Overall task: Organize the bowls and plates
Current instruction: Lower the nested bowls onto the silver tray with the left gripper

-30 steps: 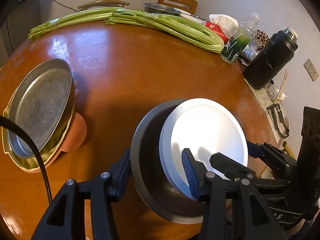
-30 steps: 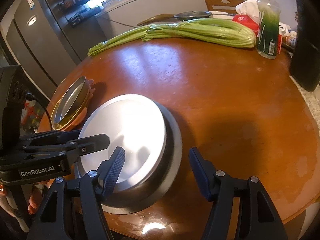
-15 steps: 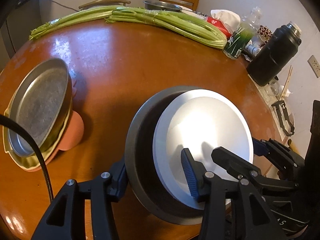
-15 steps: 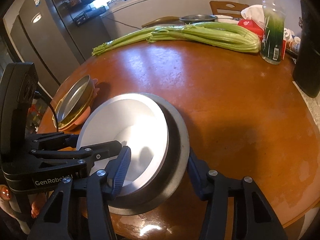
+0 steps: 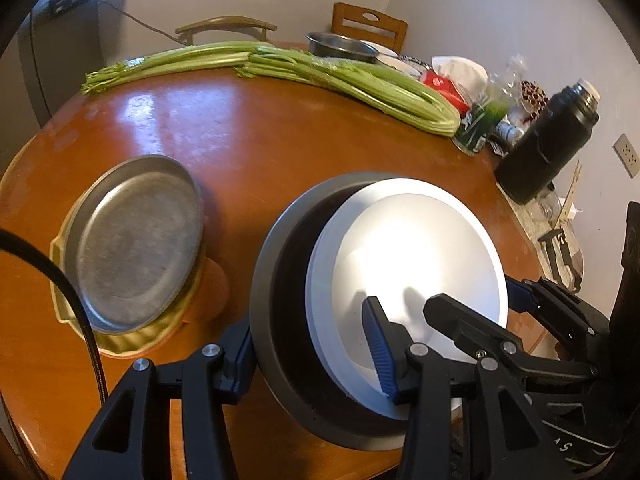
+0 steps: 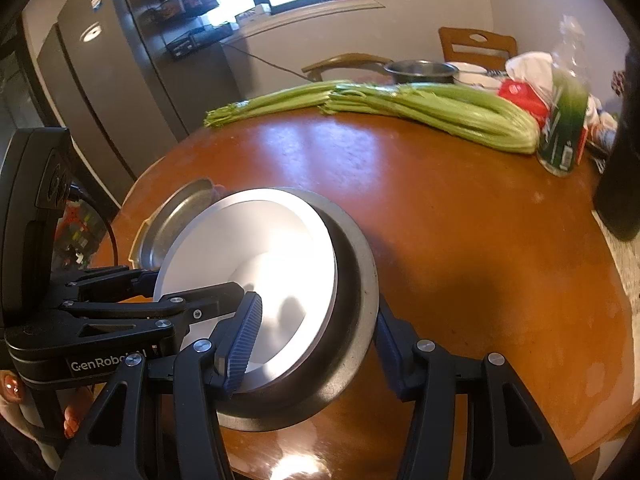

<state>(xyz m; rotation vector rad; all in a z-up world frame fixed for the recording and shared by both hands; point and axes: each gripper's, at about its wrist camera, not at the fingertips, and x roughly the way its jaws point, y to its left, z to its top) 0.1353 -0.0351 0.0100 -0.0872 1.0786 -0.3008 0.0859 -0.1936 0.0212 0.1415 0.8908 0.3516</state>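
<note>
at the near edge of the surface (image 5: pixel 280 148):
left gripper (image 5: pixel 308 348): jaws narrowed onto the grey bowl (image 5: pixel 280 312) rim, one pad outside, one inside over the white bowl (image 5: pixel 408 264).
right gripper (image 6: pixel 316 336): clamped on the opposite rim, same pinch.
stack: tilted, looks lifted off the surface.
handling: probably rigid, smooth, slippery; white bowl loose inside, may slide; grip the rims at opposite sides.
farther left: metal plate (image 5: pixel 136 240) on yellow and orange dishes.
hidden: stack underside, pad contact on the outside wall; celery (image 5: pixel 320 76) blurred at back.
</note>
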